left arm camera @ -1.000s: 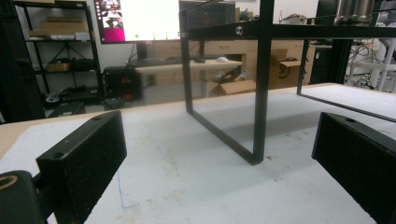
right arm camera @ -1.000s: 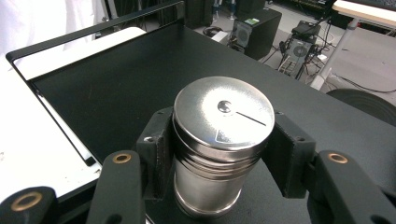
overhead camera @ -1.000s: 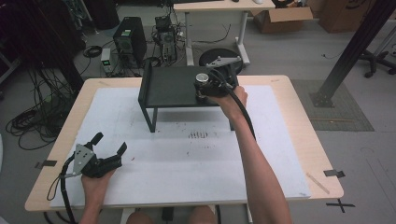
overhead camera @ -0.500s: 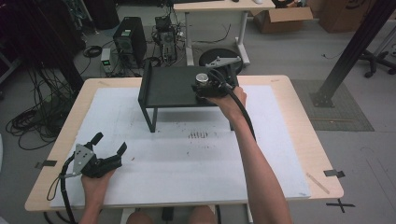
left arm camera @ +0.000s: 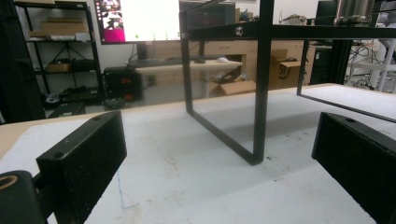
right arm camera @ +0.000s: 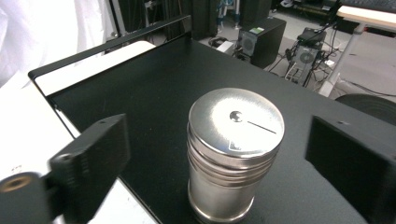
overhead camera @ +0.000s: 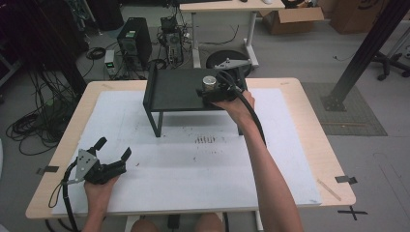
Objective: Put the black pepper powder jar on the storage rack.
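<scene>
both jaws of the right gripper [right arm camera: 224,154] have just been opened wide, so the upright ribbed steel canister [right arm camera: 235,151] is left freed on the black metal shelf [right arm camera: 154,93]; the left gripper [left arm camera: 219,158], idle near left, is held open and empty.

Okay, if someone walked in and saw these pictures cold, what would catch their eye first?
Probably the shiny metal shaker, standing upright on the black shelf at the far side of the table. The right gripper sits around it, and its fingers have just been opening, so they stand clear of the shaker's sides. Next would be the left gripper, resting open on the white mat near the table's front left corner.
</scene>
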